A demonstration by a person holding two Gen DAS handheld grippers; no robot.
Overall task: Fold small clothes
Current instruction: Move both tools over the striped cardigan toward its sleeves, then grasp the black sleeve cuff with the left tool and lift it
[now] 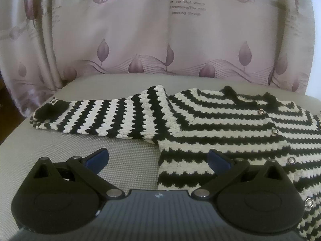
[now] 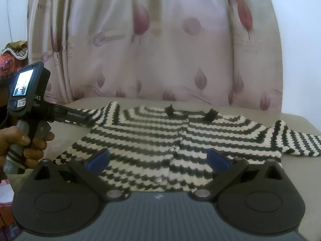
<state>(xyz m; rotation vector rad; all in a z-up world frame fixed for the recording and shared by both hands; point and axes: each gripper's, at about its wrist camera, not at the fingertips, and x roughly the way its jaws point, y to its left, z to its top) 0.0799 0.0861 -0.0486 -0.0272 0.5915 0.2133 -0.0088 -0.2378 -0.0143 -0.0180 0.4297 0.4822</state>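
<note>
A small black-and-white striped knit cardigan (image 1: 230,128) lies spread flat, front up, on a grey cushioned surface (image 1: 124,156). Its left sleeve (image 1: 96,118) stretches out to the left. Snap buttons run down its middle. My left gripper (image 1: 158,159) is open and empty, low over the cardigan's lower left edge. In the right wrist view the whole cardigan (image 2: 152,140) shows, with its right sleeve (image 2: 297,140) out to the right. My right gripper (image 2: 158,159) is open and empty above the cardigan's bottom hem. The left gripper's body (image 2: 28,94) shows at the left, held by a hand.
A pink curtain (image 1: 160,36) with purple leaf prints hangs right behind the surface. The grey surface extends left of the cardigan and to the right (image 2: 301,172). Cluttered items (image 2: 12,56) stand at the far left.
</note>
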